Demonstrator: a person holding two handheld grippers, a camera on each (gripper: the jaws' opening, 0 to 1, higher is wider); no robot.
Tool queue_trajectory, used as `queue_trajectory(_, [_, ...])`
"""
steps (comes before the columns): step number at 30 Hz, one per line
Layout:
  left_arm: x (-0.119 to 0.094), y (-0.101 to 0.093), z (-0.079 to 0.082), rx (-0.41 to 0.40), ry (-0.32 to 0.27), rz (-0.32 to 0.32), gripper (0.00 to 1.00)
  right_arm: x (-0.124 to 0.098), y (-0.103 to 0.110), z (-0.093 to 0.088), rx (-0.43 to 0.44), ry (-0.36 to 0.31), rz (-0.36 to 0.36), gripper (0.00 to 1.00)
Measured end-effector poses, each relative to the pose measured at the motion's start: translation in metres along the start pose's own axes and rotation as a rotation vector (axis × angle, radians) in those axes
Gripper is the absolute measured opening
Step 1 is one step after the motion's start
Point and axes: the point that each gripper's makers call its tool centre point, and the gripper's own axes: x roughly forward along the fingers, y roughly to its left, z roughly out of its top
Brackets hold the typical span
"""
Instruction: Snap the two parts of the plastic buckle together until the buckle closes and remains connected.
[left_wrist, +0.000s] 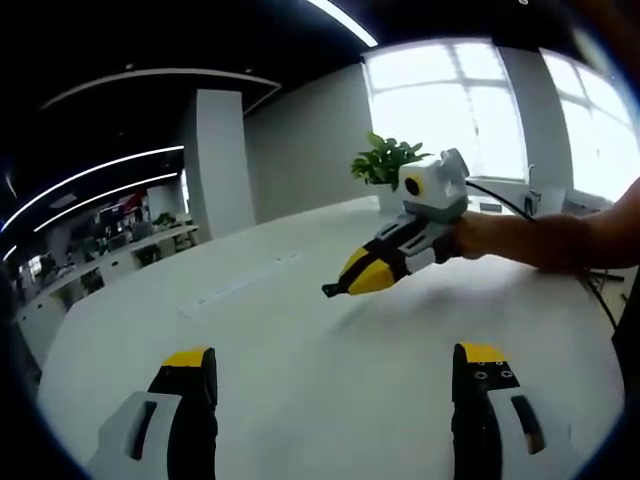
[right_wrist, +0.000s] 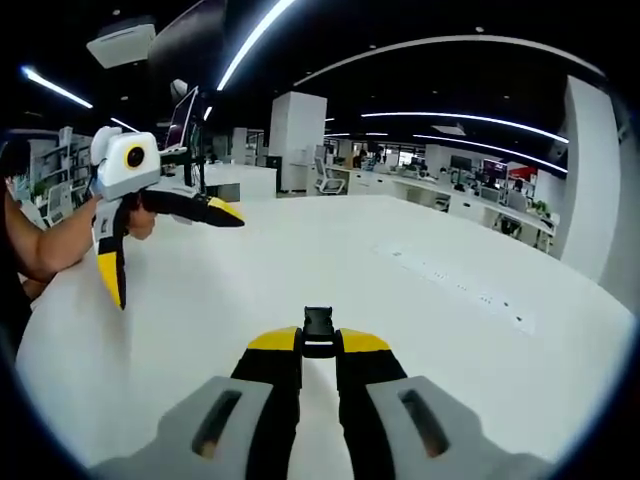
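Two yellow-tipped black grippers are held above the wide white table (left_wrist: 300, 300). In the left gripper view, the left gripper (left_wrist: 335, 370) has its jaws spread far apart with nothing between them, and the right gripper (left_wrist: 345, 285) reaches in from the right, held by a hand (left_wrist: 480, 238) whose forearm is cut off. In the right gripper view, the right gripper (right_wrist: 319, 342) is clamped on a small black plastic buckle part (right_wrist: 318, 330), mostly hidden between the jaws. The left gripper (right_wrist: 175, 255) hangs wide open at left.
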Motion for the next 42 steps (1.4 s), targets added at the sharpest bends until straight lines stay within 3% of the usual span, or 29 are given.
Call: queue_trajectory(42, [0.000, -0.003, -0.001, 0.008, 0.011, -0.009, 0.99, 0.019, -0.016, 0.002, -0.001, 0.004, -0.007, 0.11])
